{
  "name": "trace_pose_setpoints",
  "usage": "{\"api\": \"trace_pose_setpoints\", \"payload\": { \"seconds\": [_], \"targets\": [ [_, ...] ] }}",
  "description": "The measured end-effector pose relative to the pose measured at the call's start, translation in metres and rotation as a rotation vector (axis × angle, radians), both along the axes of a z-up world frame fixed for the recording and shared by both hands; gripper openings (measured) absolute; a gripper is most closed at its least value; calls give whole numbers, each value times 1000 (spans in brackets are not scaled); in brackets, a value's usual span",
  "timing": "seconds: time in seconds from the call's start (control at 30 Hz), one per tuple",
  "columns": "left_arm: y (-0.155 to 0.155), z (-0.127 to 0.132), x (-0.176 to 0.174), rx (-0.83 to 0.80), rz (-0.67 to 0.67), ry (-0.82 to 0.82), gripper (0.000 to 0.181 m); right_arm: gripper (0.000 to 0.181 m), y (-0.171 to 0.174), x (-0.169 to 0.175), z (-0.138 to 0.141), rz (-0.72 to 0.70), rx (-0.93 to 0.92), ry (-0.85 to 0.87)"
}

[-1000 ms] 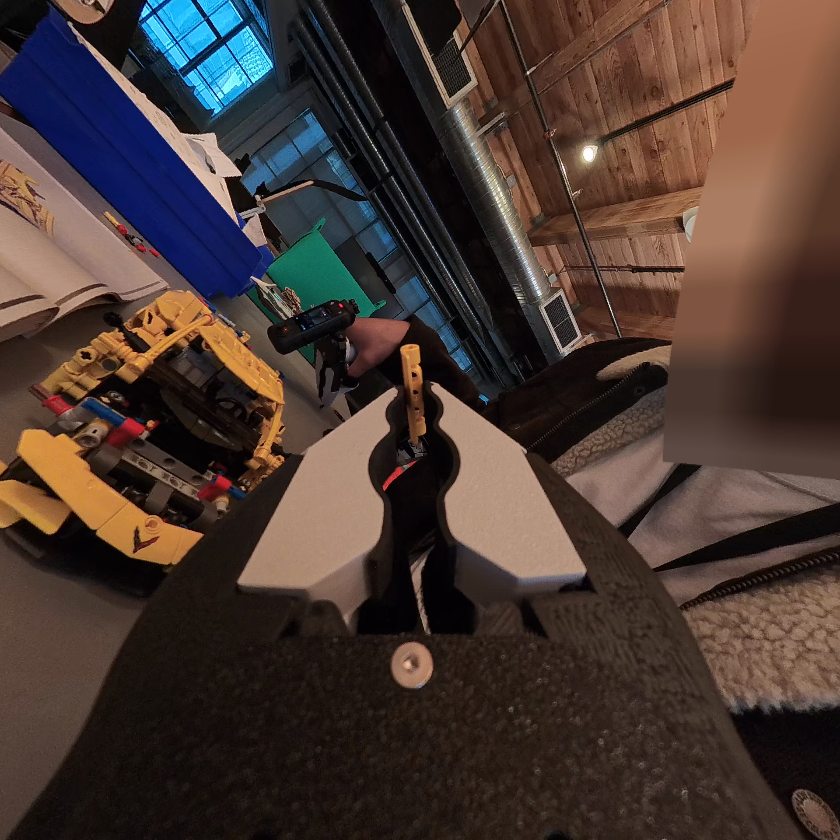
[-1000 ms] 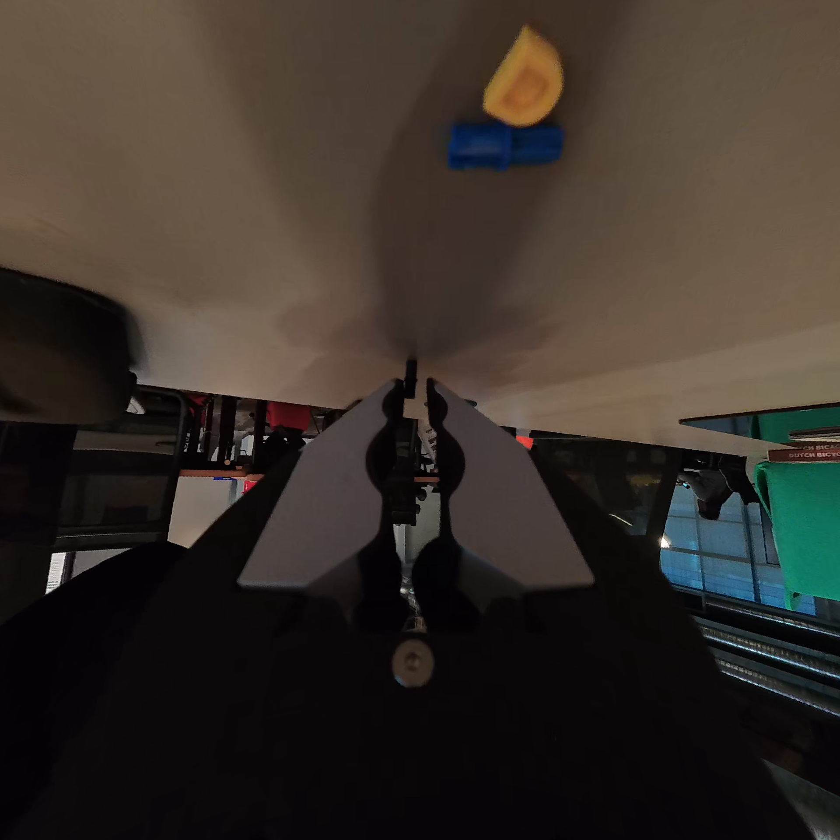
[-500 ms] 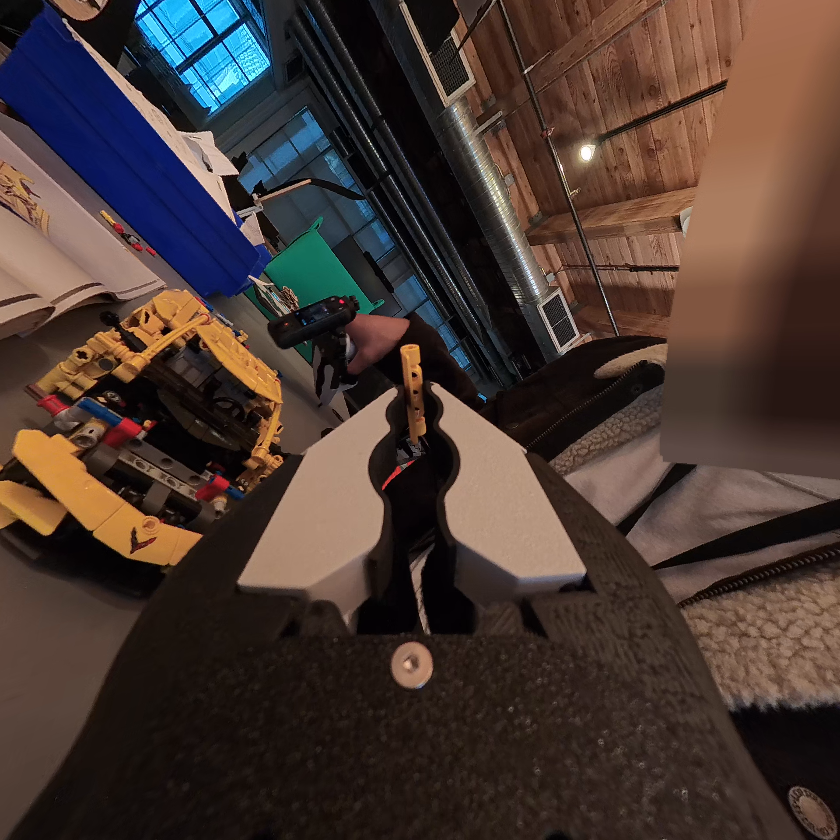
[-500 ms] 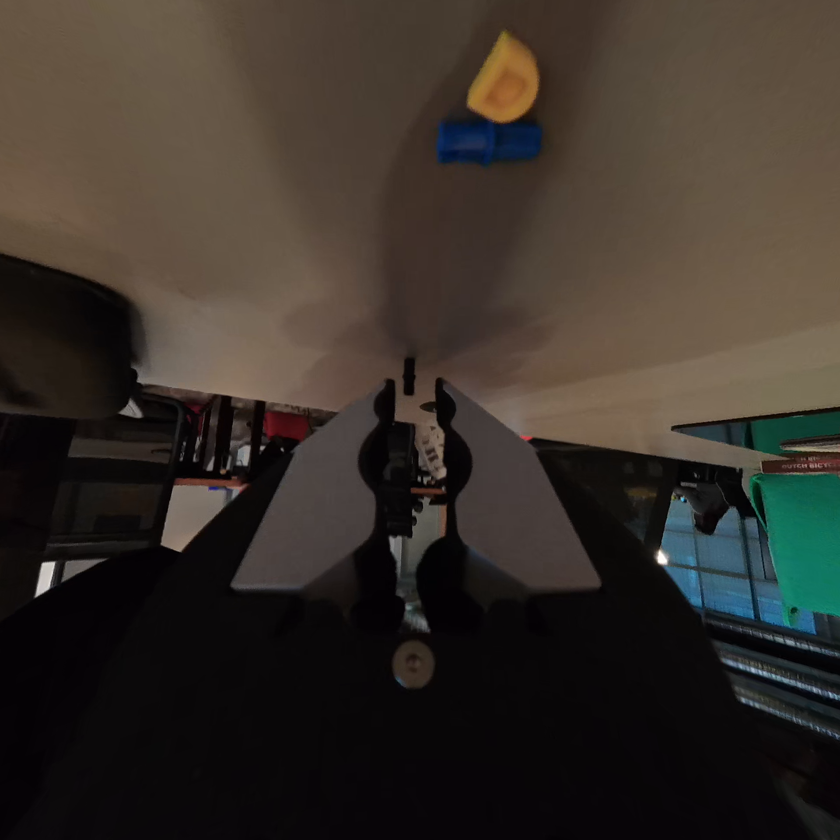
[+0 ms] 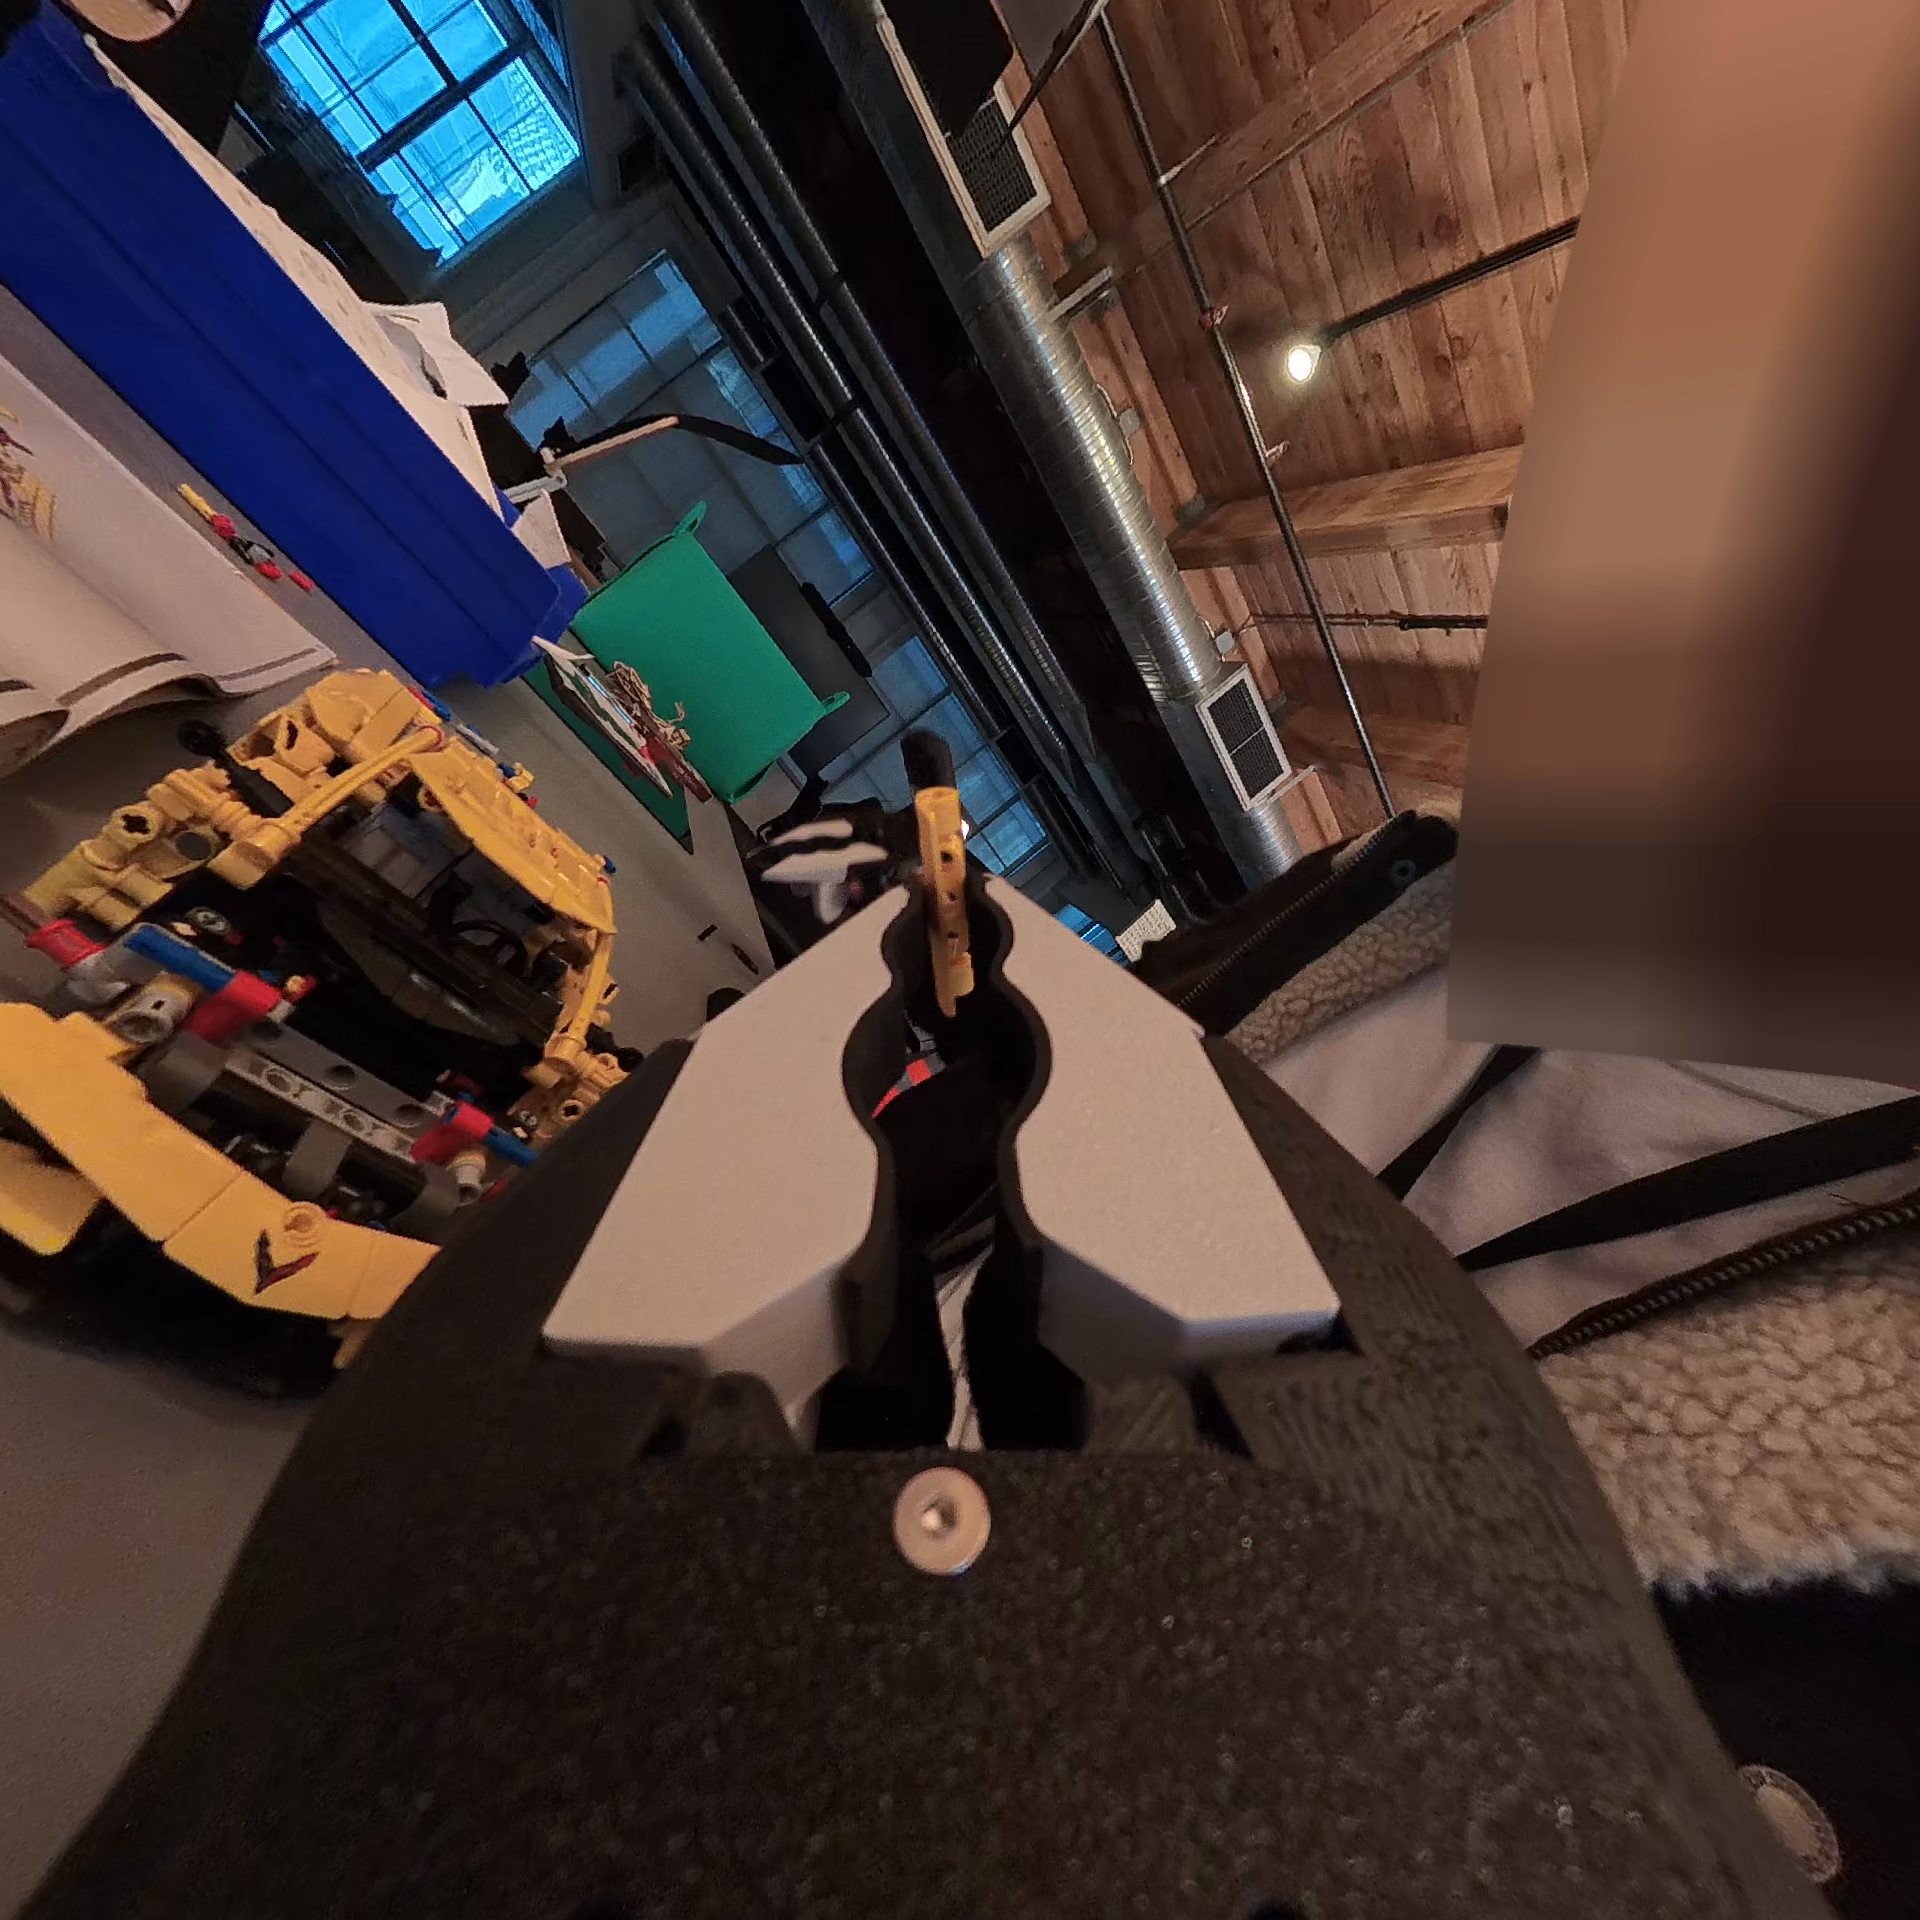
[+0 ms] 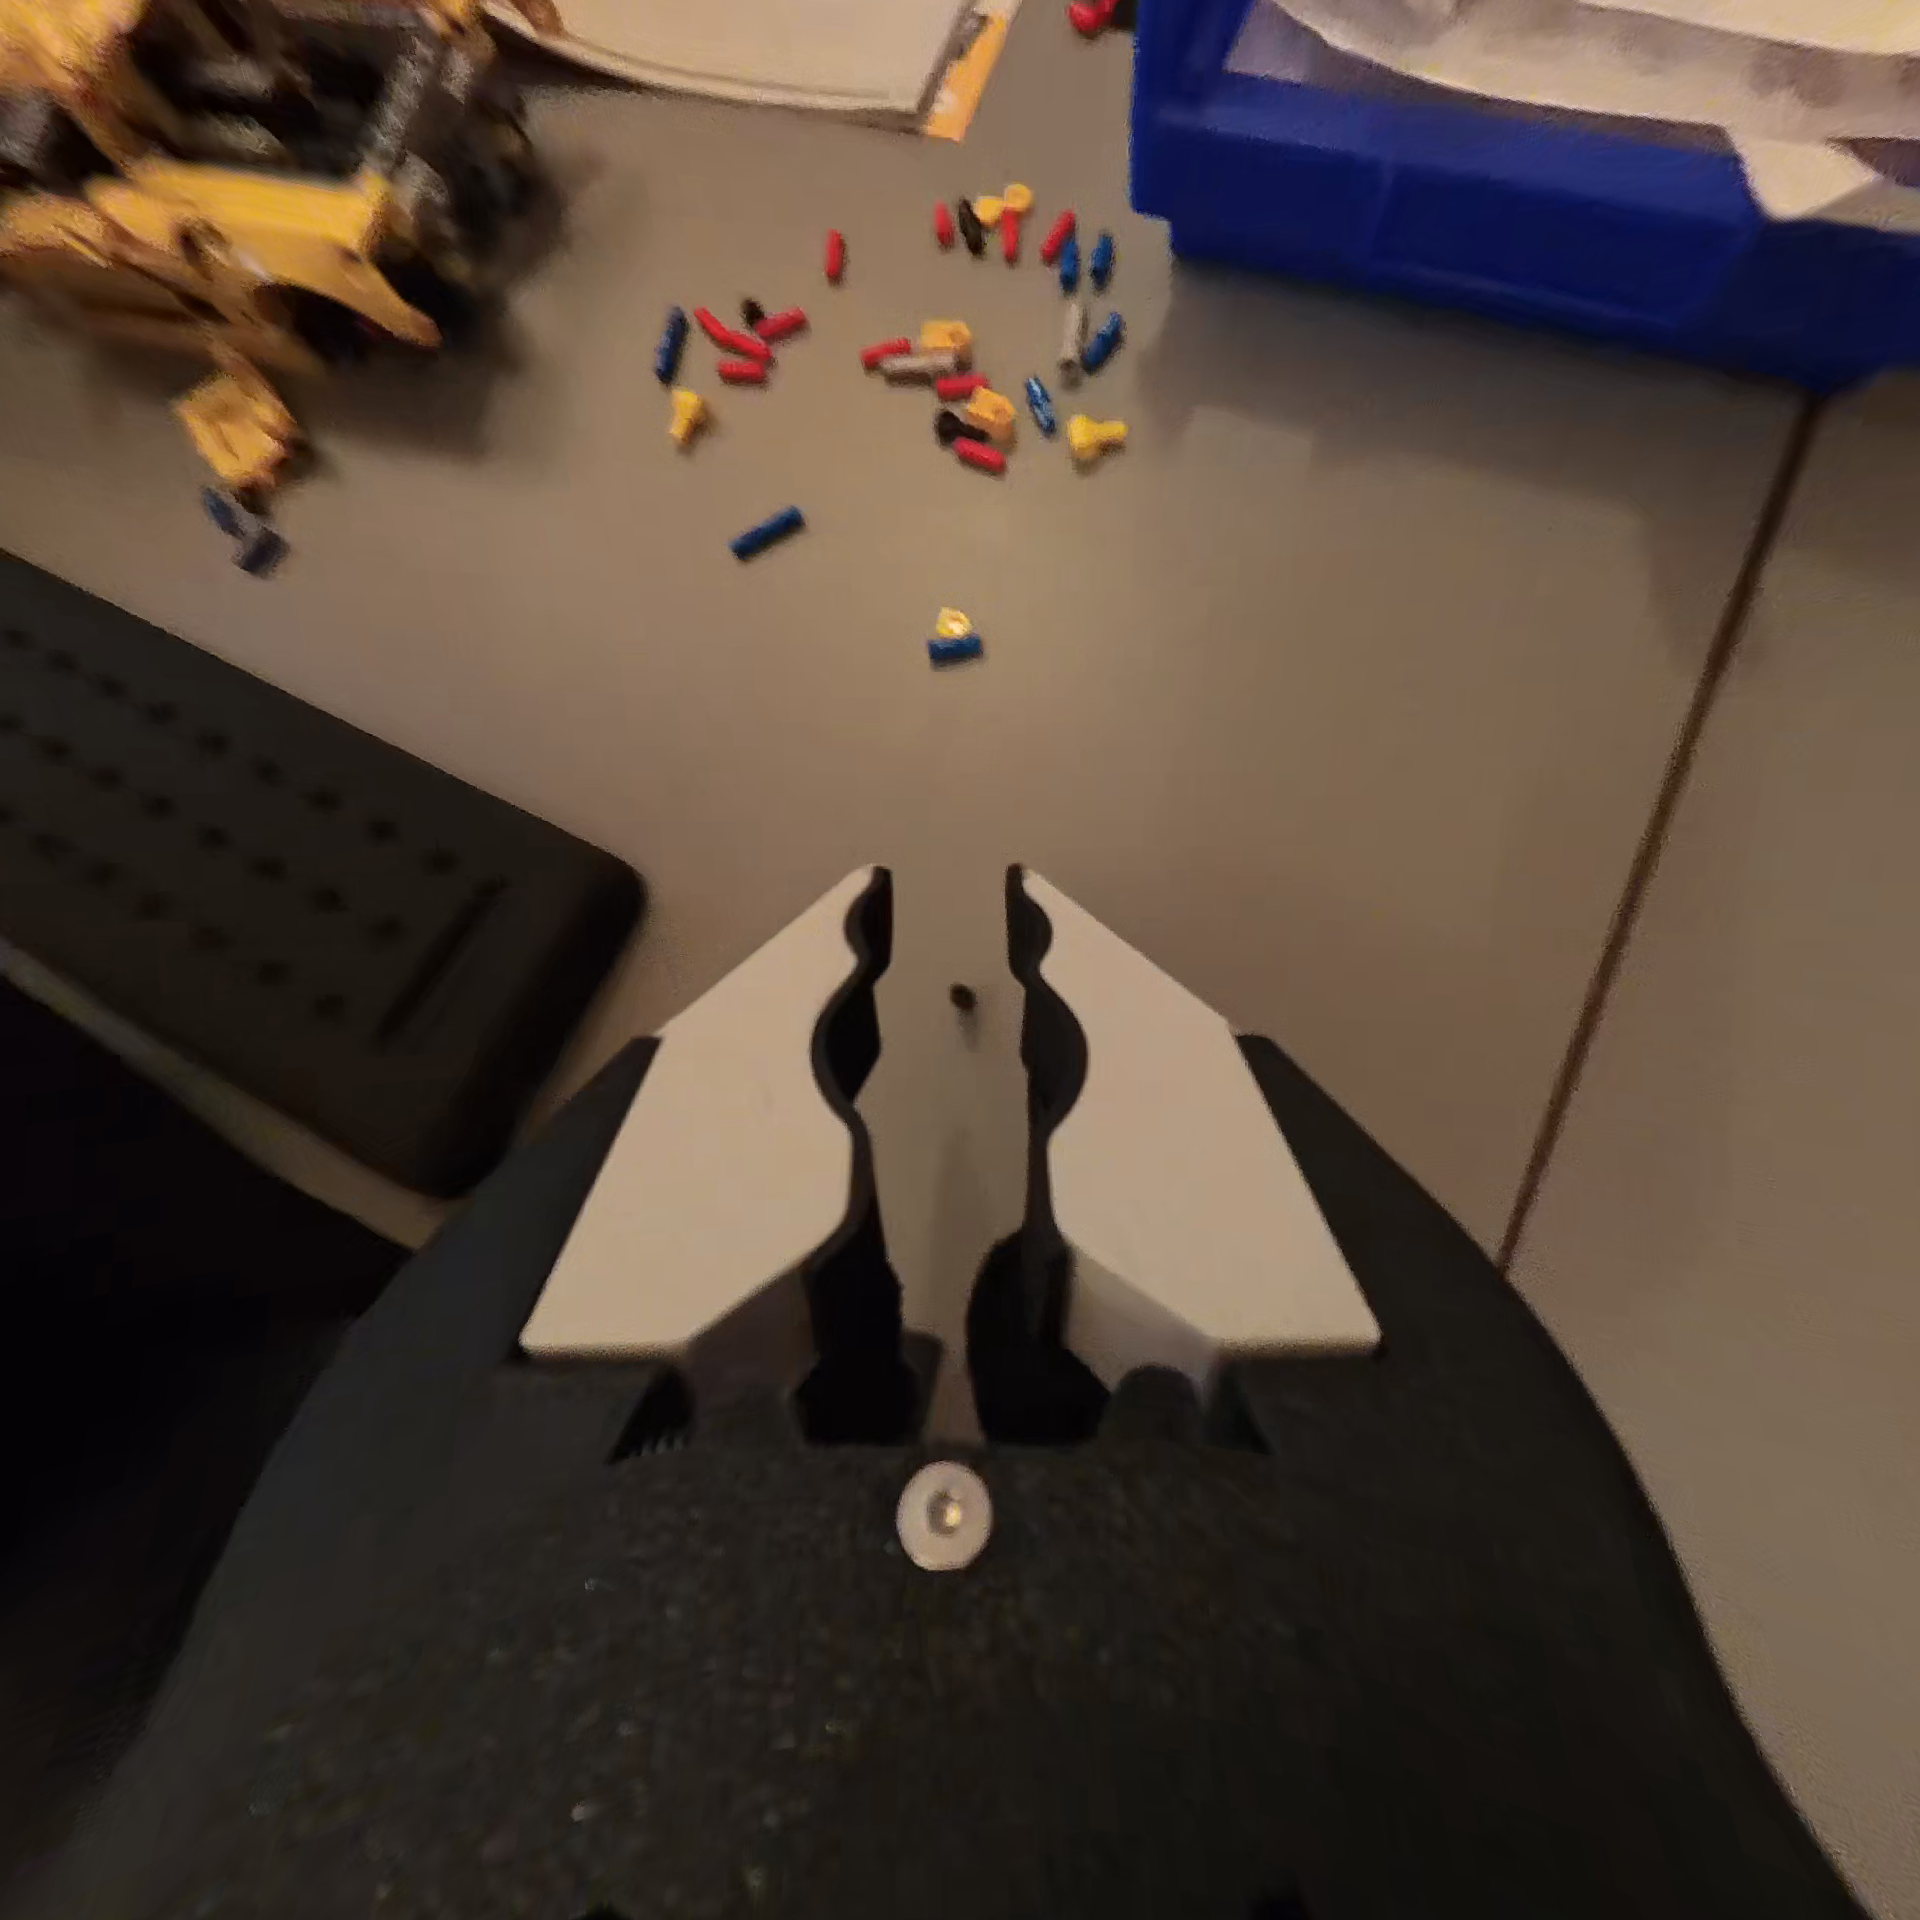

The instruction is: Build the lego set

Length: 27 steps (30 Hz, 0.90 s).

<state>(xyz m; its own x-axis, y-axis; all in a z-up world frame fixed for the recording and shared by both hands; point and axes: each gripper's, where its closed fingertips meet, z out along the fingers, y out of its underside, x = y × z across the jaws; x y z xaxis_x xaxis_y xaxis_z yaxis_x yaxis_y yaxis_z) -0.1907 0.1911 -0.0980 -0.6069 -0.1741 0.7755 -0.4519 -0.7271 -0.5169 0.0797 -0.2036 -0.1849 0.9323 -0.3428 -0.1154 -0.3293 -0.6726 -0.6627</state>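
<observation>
Desk (image 6: pixel 1351 644): a grey surface carried everything; a thin seam ran along its right side.
Blue bin (image 6: pixel 1455 208): stood at the far right corner of the desk, with white paper inside.
Black pad (image 6: pixel 260 883): a perforated mat lay at the desk's left edge.
Lego car (image 5: pixel 291 987): a half-built yellow model sat on the desk toward the far left, blurred in the right wrist view.
Left claw (image 5: pixel 951 914): was closed on a yellow lego beam (image 5: pixel 943 883), which stood upright out of the tips, raised off the desk.
Right claw (image 6: pixel 948 883): stood moderately apart and empty, tilted down over the desk.
Loose lego pieces (image 6: pixel 935 343): red, blue, yellow and black bits lay scattered in the desk's middle, before the bin.
Black pin (image 6: pixel 962 1000): lay on the desk, seen between the right claw's fingers, not touching them.
</observation>
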Motion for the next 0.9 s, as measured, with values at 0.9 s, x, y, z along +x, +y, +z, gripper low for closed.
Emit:
{"api": "trace_pose_setpoints", "payload": {
  "seconds": [0.9],
  "targets": [
    [-3,-2,0,8,-10,5,7,16,-17,-6,-63,200,-483,-25]
  ]
}}
